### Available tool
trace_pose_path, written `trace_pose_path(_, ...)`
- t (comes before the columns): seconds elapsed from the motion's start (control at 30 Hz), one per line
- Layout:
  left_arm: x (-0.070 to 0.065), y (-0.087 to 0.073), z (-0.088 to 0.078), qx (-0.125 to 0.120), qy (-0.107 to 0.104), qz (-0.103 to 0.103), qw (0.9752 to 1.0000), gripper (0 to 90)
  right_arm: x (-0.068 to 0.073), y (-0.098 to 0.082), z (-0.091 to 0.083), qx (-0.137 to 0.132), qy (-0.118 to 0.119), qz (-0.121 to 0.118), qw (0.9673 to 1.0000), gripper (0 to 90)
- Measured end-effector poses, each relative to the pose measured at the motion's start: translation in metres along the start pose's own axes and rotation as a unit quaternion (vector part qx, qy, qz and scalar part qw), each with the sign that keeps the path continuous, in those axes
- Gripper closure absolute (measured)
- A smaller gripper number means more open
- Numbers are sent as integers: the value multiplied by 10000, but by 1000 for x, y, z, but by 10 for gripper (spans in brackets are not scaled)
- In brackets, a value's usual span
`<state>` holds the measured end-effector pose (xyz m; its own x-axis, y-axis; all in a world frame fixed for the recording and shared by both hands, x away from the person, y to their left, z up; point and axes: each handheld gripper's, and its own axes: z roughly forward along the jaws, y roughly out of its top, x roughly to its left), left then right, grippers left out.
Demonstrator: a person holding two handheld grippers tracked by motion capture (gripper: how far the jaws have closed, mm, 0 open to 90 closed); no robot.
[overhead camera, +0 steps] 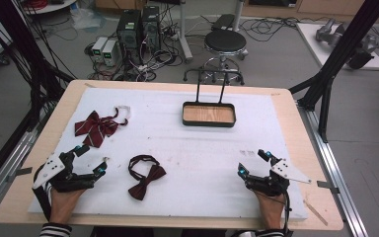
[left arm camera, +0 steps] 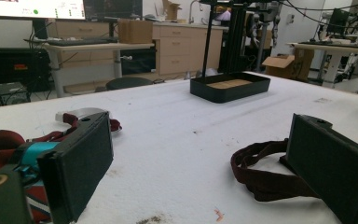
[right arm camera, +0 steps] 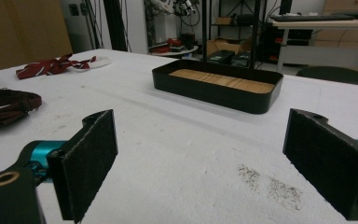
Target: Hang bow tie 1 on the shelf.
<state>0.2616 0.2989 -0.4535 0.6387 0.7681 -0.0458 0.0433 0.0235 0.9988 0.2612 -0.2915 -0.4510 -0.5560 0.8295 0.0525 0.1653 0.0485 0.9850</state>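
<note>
High view: both tongs rest wide open and empty at the table's near edge, left tongs (overhead camera: 93,159) just beside the plain dark-red bow tie (overhead camera: 145,177), right tongs (overhead camera: 253,162) well apart. Farther off lie the striped bow tie (overhead camera: 96,128) and the empty black tray (overhead camera: 208,114); nothing seems started.

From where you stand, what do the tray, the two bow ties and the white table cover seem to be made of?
Tray: black walls, likely plastic or painted metal, smooth and matt; its floor shows pale wood grain.
Dark bow tie: soft maroon cloth that folds and drapes.
Striped bow tie: red woven cloth with thin pale stripes and a whitish strap.
Cover: probably white foam board, matt, scuffed and dented.
</note>
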Motion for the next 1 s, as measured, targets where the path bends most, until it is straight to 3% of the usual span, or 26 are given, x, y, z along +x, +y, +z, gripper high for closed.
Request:
trace_pose_path(0.17,0,1,0,31,11,-6,10000,77,0,0,0,-1,-10,-40,10000,91)
trace_pose_path(0.37,3,15,-3,58,52,128,9999,77,0,0,0,29,-12,-9,10000,91)
trace_pose_path(0.6,15,37,4,445,151,374,9982,77,0,0,1,18,-4,2,10000,91)
trace_pose_path(0.8,29,59,18,882,148,584,9943,77,0,0,0,25,-14,-8,10000,91)
trace_pose_path(0.97,45,80,33,1317,194,747,9883,80,0,0,0,26,-19,45,10000,91)
trace_pose_path(1.0,45,80,33,1317,194,747,9883,80,0,0,0,27,-20,48,10000,91)
